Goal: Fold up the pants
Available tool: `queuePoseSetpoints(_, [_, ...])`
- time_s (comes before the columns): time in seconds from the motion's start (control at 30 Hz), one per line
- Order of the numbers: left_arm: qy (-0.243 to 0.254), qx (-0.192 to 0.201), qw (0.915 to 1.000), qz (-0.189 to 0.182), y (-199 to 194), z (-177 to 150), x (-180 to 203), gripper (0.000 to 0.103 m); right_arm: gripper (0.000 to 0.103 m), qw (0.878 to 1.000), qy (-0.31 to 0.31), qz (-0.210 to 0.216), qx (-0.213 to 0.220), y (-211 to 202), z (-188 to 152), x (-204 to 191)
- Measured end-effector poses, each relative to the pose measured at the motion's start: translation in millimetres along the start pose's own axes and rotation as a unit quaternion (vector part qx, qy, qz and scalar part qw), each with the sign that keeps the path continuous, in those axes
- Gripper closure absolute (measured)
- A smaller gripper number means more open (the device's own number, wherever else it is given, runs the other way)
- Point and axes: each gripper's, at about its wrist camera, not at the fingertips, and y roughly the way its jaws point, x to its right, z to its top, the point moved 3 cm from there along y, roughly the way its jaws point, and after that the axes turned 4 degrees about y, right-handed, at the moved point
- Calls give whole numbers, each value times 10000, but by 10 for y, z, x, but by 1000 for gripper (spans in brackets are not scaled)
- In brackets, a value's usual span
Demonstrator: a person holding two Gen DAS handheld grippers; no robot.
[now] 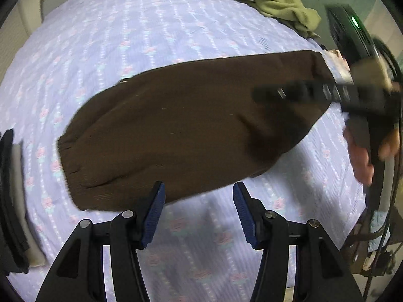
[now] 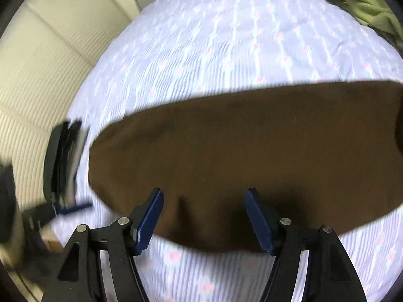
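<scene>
Here, brown pants lie on a floral bedspread — both grippers spread, empty.

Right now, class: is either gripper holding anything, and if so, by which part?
Nothing is held. The left gripper and right gripper are both open above the near edge of the brown pants, which lie flat on the bedspread.

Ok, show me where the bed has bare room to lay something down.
Bare bedspread beyond the brown pants, up to the green garment; also the near strip between the pants and the left gripper. Crowded: the dark folded stack at one edge.
</scene>
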Motion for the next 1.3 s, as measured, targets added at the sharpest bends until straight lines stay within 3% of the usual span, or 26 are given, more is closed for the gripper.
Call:
queuePoseSetpoints(0.1, [-10,-26,9999,-148,111,106,66,51,35,9998,-193,-28,103,-121,53,-29])
queuePoseSetpoints(0.3, [117,100,9998,-157,167,318,68,59,35,9996,-99,-121,-245,-195,-502,112])
queuePoseSetpoints(0.4, [479,-32,9987,-161,317,431,119,73,51,9985,130,-35,-524,-113,-768,239])
queuePoseSetpoints(0.47, [677,-180,9974,-136,449,492,137,85,53,9976,220,17,-652,7,-907,220])
queuePoseSetpoints(0.53, [746,-303,9967,-13,595,600,90,86,53,9973,269,99,-683,101,-972,179])
queuePoseSetpoints(0.63, [456,-449,9977,202,762,773,-110,99,53,9974,279,146,-645,169,-995,138])
queuePoseSetpoints(0.8, [-147,-626,9979,30,904,950,-353,99,53,9965,265,262,-745,327,-955,84])
queuePoseSetpoints(1.0, [-288,-800,9964,6,1028,1032,-423,99,53,9963,112,362,-775,360,-878,33])
queuePoseSetpoints(1.17, [-532,-883,9945,-165,1038,1034,-524,99,53,9984,-111,508,-239,111,-706,-34])
queuePoseSetpoints(1.3, [-529,-895,9944,-195,1036,1007,-551,99,53,9980,-182,479,-372,240,-735,-17])
